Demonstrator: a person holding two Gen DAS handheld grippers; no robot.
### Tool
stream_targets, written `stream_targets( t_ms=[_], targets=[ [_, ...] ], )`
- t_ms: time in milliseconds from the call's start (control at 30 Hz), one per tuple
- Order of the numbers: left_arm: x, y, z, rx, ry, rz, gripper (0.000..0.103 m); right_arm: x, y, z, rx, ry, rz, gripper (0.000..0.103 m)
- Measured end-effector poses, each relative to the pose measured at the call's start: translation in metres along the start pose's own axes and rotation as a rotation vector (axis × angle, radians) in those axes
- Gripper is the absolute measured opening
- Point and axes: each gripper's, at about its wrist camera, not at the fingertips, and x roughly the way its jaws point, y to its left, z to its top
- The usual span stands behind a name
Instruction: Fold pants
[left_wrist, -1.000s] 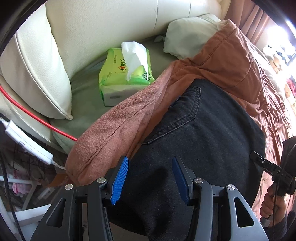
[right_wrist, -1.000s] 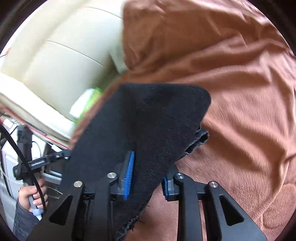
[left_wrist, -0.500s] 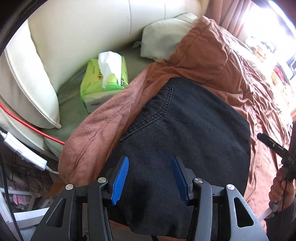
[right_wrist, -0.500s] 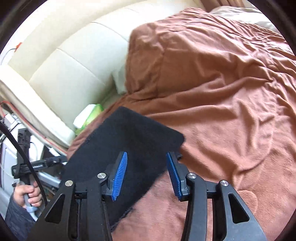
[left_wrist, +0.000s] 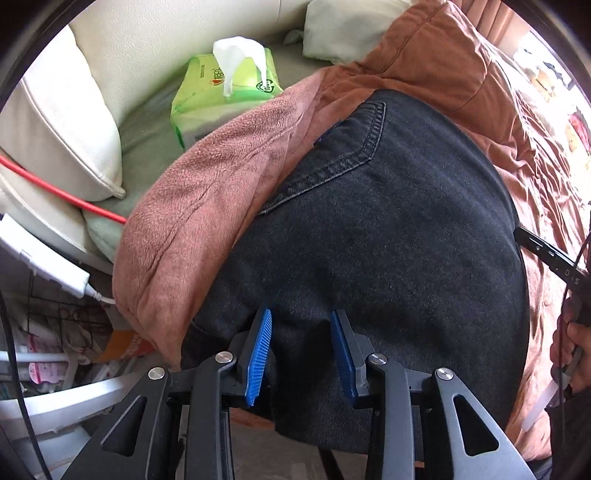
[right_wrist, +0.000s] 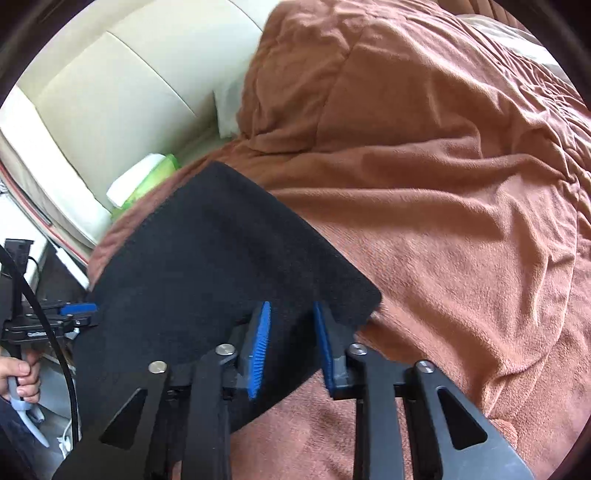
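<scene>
Black pants (left_wrist: 388, 229) fill centre frame on brown blanket (left_wrist: 207, 206); left gripper (left_wrist: 301, 332) jaws, just closing, straddle the fabric's lower edge; tissue pack (left_wrist: 221, 92) upper left.

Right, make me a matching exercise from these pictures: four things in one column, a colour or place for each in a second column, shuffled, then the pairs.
Things:
1. pants
2. blanket
3. tissue pack
4. cable

Descriptions:
A. red, running below the cream cushion
B. black denim, lying folded on the bed
C. green, with a white tissue sticking out of the top
D. brown, spread under the pants

Pairs: 1-B, 2-D, 3-C, 4-A
</scene>
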Motion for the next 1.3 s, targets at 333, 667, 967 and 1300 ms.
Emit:
stream_targets(
  t_ms=[333, 667, 967, 1300],
  targets=[
    [-0.021, -0.009, -0.013, 0.046, -0.056, -0.053, 0.037, -0.019, 0.055, -0.013, -0.123, 0.016, 0.122, 0.015],
    [-0.014, -0.014, -0.028, 0.082, -0.026, -0.058, 0.036, -0.003, 0.099, -0.033, -0.234, 0.084, 0.172, 0.015],
    [-0.029, -0.015, -0.044, 0.071, 0.010, -0.028, 0.036, -0.005, 0.138, -0.062, -0.329, 0.113, 0.138, 0.015],
    [-0.079, -0.032, -0.068, 0.081, -0.047, -0.054, 0.037, -0.043, 0.139, -0.066, -0.281, 0.106, 0.066, 0.015]
  ],
)
